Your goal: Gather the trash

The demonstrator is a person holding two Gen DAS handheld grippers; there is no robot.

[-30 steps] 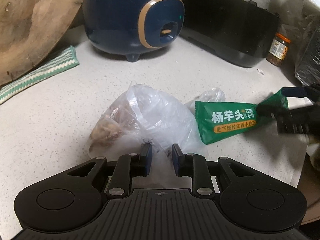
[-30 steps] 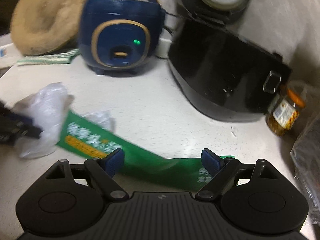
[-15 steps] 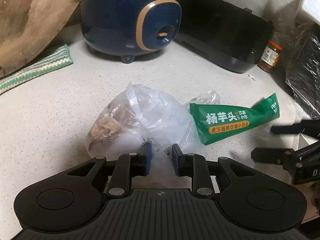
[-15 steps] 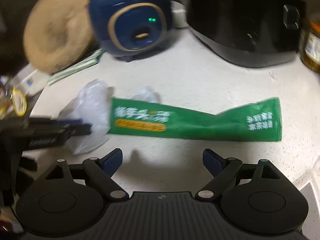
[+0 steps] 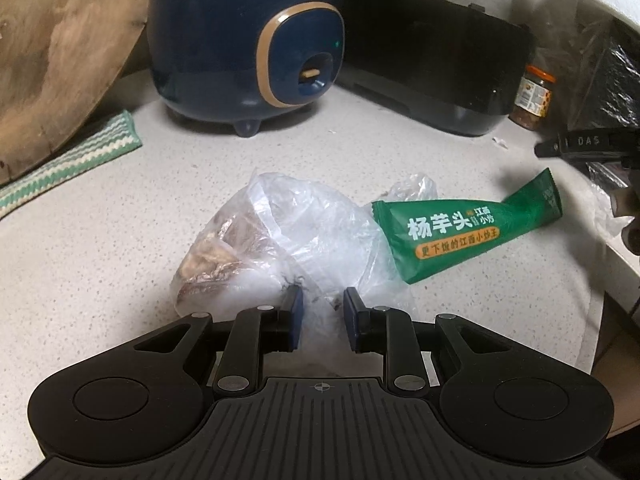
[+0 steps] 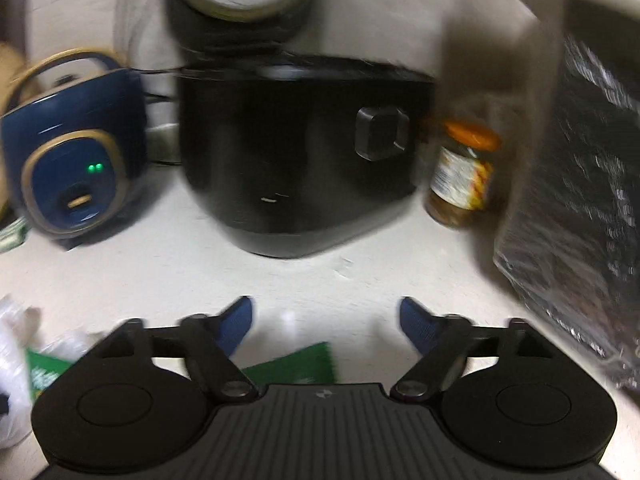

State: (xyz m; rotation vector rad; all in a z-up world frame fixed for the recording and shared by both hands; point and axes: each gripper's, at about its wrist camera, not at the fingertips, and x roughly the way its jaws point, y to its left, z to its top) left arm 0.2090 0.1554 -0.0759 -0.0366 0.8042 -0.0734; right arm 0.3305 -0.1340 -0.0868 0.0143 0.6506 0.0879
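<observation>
**Trash collection: wrapper not yet bagged**
Left gripper (image 5: 320, 314) pinches plastic bag (image 5: 296, 236); right gripper (image 6: 326, 322), jaws just narrowing yet empty; green wrapper (image 5: 460, 236) lies centre-right on counter.

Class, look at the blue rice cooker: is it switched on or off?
On: the blue rice cooker shows two small green lights lit on its front panel in the right wrist view.

A home kitchen is showing here. A blue rice cooker (image 5: 244, 40), a black cooker (image 6: 304, 152) and a sauce jar (image 6: 460, 176) are sitting on the speckled worktop (image 5: 100, 240).
</observation>
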